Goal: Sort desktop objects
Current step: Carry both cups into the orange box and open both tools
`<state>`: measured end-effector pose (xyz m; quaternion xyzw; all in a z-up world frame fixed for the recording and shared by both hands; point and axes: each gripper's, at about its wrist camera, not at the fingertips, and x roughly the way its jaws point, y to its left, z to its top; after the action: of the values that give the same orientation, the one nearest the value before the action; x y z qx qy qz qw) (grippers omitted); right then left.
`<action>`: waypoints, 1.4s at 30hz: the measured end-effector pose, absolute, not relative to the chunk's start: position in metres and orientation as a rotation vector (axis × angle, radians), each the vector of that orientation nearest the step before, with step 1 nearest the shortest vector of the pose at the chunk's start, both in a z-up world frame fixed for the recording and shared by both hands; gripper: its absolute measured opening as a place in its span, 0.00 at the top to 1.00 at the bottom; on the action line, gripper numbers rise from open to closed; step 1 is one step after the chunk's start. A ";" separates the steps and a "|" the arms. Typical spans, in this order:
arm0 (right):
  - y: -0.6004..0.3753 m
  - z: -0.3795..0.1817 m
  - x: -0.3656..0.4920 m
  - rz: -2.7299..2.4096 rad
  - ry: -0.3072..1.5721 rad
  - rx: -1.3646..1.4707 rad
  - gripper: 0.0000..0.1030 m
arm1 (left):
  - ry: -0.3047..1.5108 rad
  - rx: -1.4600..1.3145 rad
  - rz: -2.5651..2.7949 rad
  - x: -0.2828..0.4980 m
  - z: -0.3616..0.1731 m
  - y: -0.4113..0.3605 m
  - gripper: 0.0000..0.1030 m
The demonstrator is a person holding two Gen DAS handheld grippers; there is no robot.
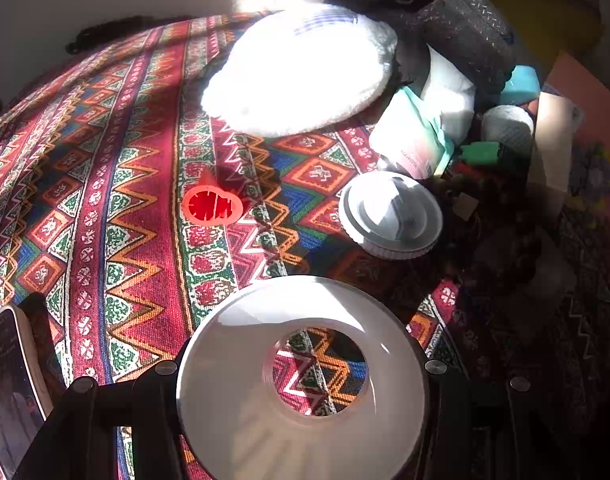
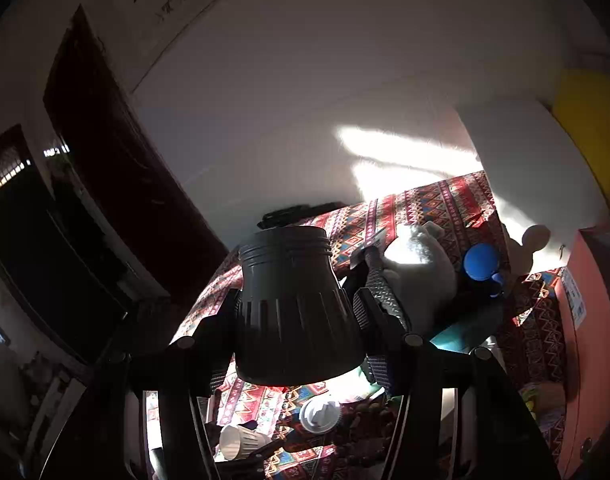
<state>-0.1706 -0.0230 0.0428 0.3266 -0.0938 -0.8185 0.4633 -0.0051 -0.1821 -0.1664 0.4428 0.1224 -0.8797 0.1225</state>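
Jaws of the left gripper (image 1: 303, 384) clamp a white funnel-shaped cup (image 1: 301, 376), its holed base toward the camera, above the patterned cloth of the surface (image 1: 117, 184). Only this view shows the red ring (image 1: 212, 205) lying alone on the cloth, with a grey ribbed lid (image 1: 391, 216) and white fluffy pad (image 1: 301, 72) beyond. Right gripper (image 2: 299, 312) jaws pinch a dark ribbed cup (image 2: 293, 300) held high; its view alone shows the wall (image 2: 305, 100) and a blue ball (image 2: 481, 262).
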 end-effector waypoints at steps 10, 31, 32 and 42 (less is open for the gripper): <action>0.121 0.067 -0.206 -2.190 -0.452 0.708 0.42 | 0.465 1.236 -2.637 -0.010 -0.134 -0.113 0.46; 0.349 -0.008 -0.281 -2.592 -0.811 0.930 0.42 | 0.131 1.130 -3.278 -0.197 0.025 0.146 0.46; 0.355 -0.013 -0.284 -2.591 -0.827 0.948 0.42 | 0.119 1.140 -3.291 -0.205 0.026 0.158 0.46; 0.394 -0.041 -0.295 -2.601 -0.879 1.011 0.42 | 0.011 1.236 -3.334 -0.266 0.013 0.235 0.46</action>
<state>-0.2952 0.3940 -0.0414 0.3435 -0.2988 -0.8839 0.1074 -0.2662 0.2353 0.0133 0.3402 0.0031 -0.9176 -0.2058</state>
